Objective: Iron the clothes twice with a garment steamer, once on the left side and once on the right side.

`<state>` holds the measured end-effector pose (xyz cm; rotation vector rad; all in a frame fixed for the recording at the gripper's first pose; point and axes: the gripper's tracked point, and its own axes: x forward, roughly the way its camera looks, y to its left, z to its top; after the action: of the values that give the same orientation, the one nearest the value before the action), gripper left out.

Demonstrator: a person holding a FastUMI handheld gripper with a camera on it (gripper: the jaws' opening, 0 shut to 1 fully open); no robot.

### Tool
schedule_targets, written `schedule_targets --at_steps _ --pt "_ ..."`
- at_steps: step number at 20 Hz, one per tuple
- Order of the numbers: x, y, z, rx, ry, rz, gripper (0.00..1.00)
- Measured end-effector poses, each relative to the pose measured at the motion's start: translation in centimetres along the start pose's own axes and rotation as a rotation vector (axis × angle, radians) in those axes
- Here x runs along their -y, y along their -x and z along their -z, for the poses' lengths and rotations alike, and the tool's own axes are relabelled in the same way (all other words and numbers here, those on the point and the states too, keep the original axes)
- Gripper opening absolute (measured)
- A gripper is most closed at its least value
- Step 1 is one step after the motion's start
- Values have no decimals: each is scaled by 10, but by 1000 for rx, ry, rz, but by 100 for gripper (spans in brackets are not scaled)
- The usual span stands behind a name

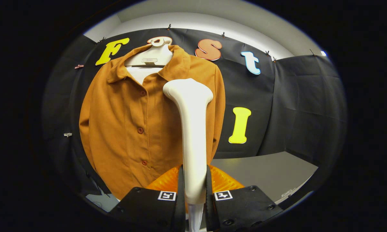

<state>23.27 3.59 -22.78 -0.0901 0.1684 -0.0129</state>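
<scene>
While the gripper (194, 190) stands closed around the handle of the white garment steamer (192, 135), both fingers (180, 190) press against the handle's sides, so the jaws are only as wide as that handle. The steamer rises upright from between the fingers, and its flared head sits high up, in front of the chest of the brown shirt (138, 122).

That shirt hangs on a white hanger (149, 58) against the black cloth wall (296, 103), its collar spread and its button line running down just to the left of the steamer's shaft. From this view the head overlaps the shirt's right-hand panel; whether it touches the fabric cannot be told. The shirt's right edge and sleeve show just past the head, with bare cloth wall beyond them. Its broad left panel and left sleeve lie uncovered, running out to a curved outer edge with dark wall behind it. The hem hangs just above and left of the fingers.

An orange ribbed part (222, 182) shows just behind the fingers on both sides of the handle. Right of the shirt, a grey table top (270, 170) stretches towards the wall, and its near edge slants off beside the right finger
</scene>
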Motion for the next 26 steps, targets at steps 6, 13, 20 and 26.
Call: schedule_targets --at_steps 6,13,20,26 --pt "-6 -9 44 -89 17 -11 28" --pt "-13 -9 102 -201 5 -16 28" --pt "-17 9 146 -302 5 -22 28" --pt "-15 39 150 -313 10 -19 28"
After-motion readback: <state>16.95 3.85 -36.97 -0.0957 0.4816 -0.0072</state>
